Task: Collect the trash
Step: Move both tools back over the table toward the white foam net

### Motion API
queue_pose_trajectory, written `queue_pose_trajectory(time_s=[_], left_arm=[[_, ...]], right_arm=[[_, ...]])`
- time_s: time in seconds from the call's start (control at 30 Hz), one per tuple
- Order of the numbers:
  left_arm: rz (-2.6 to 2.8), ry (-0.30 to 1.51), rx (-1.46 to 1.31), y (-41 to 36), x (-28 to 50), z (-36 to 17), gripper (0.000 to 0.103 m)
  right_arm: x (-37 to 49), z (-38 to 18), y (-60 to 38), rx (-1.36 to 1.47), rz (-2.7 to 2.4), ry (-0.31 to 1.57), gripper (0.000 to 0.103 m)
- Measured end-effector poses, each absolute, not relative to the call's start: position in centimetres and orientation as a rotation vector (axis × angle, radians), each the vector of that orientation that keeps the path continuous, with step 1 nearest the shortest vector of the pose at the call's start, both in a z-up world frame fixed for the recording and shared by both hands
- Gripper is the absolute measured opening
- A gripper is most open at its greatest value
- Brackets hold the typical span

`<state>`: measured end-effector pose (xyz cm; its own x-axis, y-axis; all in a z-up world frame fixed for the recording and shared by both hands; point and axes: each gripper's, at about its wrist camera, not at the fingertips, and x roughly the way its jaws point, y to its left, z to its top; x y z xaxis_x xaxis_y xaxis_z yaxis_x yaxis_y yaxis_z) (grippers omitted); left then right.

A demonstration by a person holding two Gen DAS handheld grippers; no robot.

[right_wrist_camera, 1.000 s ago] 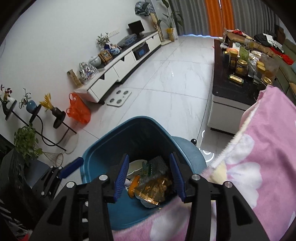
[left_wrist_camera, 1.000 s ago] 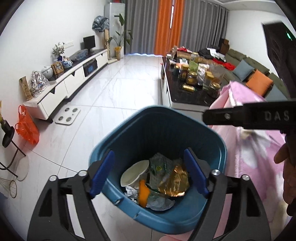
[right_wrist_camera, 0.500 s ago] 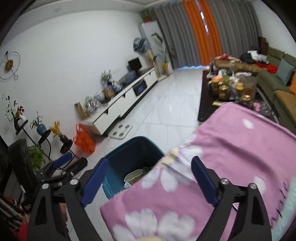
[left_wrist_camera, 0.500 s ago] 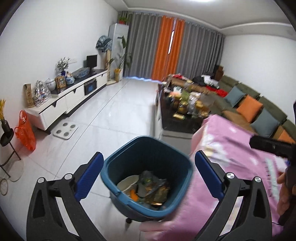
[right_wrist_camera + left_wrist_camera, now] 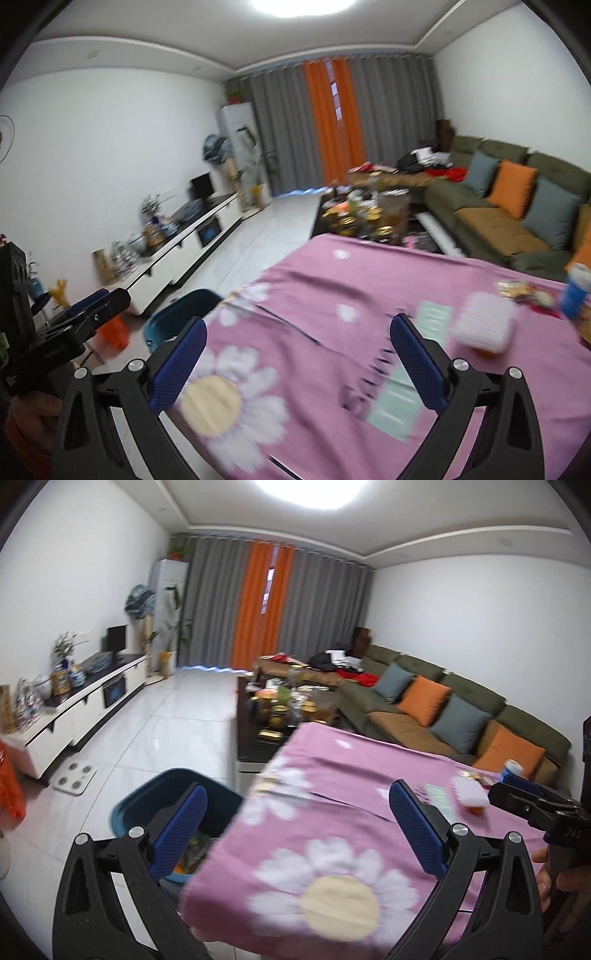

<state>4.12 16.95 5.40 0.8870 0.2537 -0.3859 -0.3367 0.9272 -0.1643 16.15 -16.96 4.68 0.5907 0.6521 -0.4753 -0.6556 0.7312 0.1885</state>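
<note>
The blue trash bin (image 5: pixel 147 805) stands on the floor at the left edge of the table with the pink flowered cloth (image 5: pixel 332 812); it also shows in the right wrist view (image 5: pixel 177 314). Wrappers lie inside it. My left gripper (image 5: pixel 297 830) is open and empty above the table's near corner. My right gripper (image 5: pixel 297 360) is open and empty over the cloth. Trash sits at the table's far right: a pale plastic box (image 5: pixel 484 325), snack wrappers (image 5: pixel 517 290) and a blue cup (image 5: pixel 574 291). The box shows in the left wrist view (image 5: pixel 469 792).
A dark coffee table (image 5: pixel 280 716) crowded with jars stands beyond the table. A green sofa (image 5: pixel 443 709) with cushions runs along the right. A white TV cabinet (image 5: pixel 85 709) lines the left wall. A scale (image 5: pixel 74 781) and an orange bag (image 5: pixel 116 330) lie on the floor.
Both grippers rose from over the bin and swung right over the table. The jaws of both opened wide. The bin slid to the lower left of both views.
</note>
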Motion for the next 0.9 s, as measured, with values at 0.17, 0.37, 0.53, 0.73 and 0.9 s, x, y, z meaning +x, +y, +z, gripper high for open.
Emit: queue_pose_trajectory(time_s=[0.17,0.37,0.53,0.73,0.9], left_arm=[[0.217,0.372,-0.196,12.7,5.3,5.4,0.097],[0.121,0.362,-0.167,9.0,6.4,5.8,0.097],[0.053,0.367,-0.149,6.2,6.9,5.9,0.097],[-0.006,0.387,-0.112,3.2,8.6,5.4,0.097],[-0.042,0.406,-0.096,2.1,10.5,5.0,0.097]], right_arm=[[14.8,4.6,-21.4,0.005,0.650,0.512,0.096],[13.1,4.7,-26.5,0.028,0.539,0.459,0.096],[12.0,4.0,-29.9,0.046,0.475,0.441,0.096],[11.6,2.4,-33.3,0.083,0.408,0.464,0.096],[12.2,1.3,-34.7,0.105,0.379,0.494,0.096]])
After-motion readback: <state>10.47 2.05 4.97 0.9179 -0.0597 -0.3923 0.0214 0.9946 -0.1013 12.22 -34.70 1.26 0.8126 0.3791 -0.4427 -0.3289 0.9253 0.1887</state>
